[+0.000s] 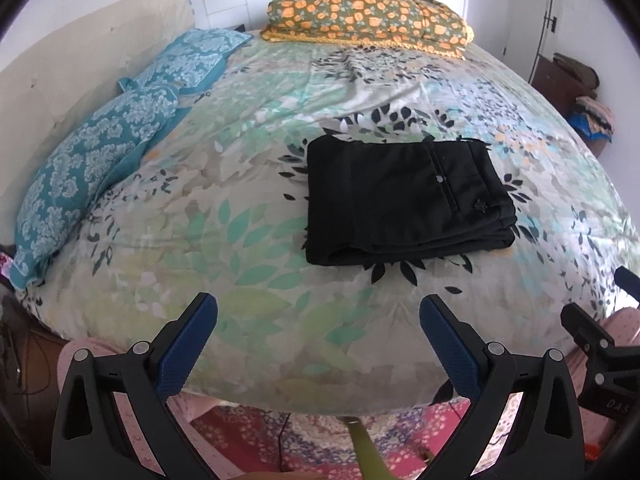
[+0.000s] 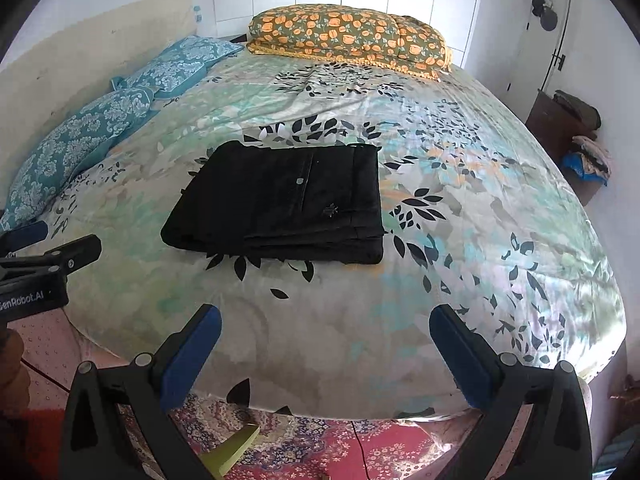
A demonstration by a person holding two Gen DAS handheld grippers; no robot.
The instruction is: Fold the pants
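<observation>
Black pants (image 1: 404, 200) lie folded into a flat rectangular stack on the leaf-print bedspread (image 1: 248, 208), waistband and a small button on top. They also show in the right wrist view (image 2: 280, 204). My left gripper (image 1: 318, 312) is open and empty, held back over the near edge of the bed, apart from the pants. My right gripper (image 2: 325, 324) is open and empty, also back at the bed's near edge. The right gripper shows at the right edge of the left wrist view (image 1: 596, 340); the left gripper shows at the left of the right wrist view (image 2: 48, 264).
Two teal patterned pillows (image 1: 108, 152) lie along the cream headboard (image 1: 80, 60) at the left. An orange-flowered pillow (image 1: 368, 20) lies at the far side. A dark wooden cabinet with clothes (image 2: 568, 128) stands at the right. A red patterned rug (image 2: 320, 448) covers the floor below.
</observation>
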